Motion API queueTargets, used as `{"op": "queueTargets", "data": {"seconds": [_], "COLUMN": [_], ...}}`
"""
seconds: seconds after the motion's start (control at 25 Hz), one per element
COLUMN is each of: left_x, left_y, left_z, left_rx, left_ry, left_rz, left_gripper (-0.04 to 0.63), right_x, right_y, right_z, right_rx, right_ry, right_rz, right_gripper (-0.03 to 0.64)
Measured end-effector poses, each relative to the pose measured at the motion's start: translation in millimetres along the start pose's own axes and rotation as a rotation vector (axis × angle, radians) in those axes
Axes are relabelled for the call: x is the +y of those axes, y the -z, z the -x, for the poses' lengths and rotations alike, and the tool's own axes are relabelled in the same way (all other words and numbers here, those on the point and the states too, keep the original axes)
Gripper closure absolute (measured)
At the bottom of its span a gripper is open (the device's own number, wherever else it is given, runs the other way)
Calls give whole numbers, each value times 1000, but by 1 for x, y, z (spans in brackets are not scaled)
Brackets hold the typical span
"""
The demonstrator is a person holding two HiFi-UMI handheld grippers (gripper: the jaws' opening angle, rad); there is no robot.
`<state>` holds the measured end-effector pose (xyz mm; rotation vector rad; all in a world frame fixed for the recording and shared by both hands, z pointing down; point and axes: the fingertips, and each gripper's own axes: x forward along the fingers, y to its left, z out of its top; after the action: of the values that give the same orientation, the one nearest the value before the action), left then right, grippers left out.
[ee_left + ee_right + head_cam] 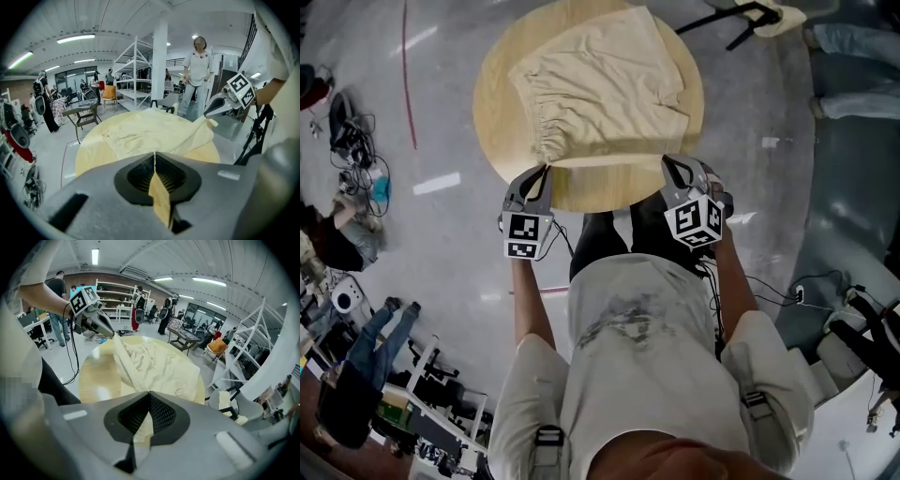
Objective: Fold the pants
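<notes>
Cream cloth pants [600, 84] stretch away from us; our left claw [542, 173] and right claw [677, 165] pinch their near edge.

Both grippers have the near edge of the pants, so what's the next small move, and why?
Probably lift both corners and carry them toward the far edge. The left gripper and right gripper are each shut on a near corner of the pants, which lie spread on the table.

One pants [600, 84] — one table [494, 105] — two tools [542, 176] [672, 167].
</notes>
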<state>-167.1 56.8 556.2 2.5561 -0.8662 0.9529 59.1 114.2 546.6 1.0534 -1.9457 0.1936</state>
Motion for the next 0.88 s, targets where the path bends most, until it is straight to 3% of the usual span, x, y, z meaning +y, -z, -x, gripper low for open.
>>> {"op": "queueTargets", "data": {"seconds": [0.32,0.88], "left_x": [13,16], "left_y": [-35,-56], "left_z": [-13,-8], "left_rx": [16,4], "left_ry": [-93,-195], "left_rz": [62,109], "left_gripper": [575,575], "right_x": [-57,-86], "right_y": [-20,-37], "right_z": [-21,-25], "right_rx": [-58,-125], "right_ry": [-75,-118], "right_rz": [64,136], "right_gripper": [606,606]}}
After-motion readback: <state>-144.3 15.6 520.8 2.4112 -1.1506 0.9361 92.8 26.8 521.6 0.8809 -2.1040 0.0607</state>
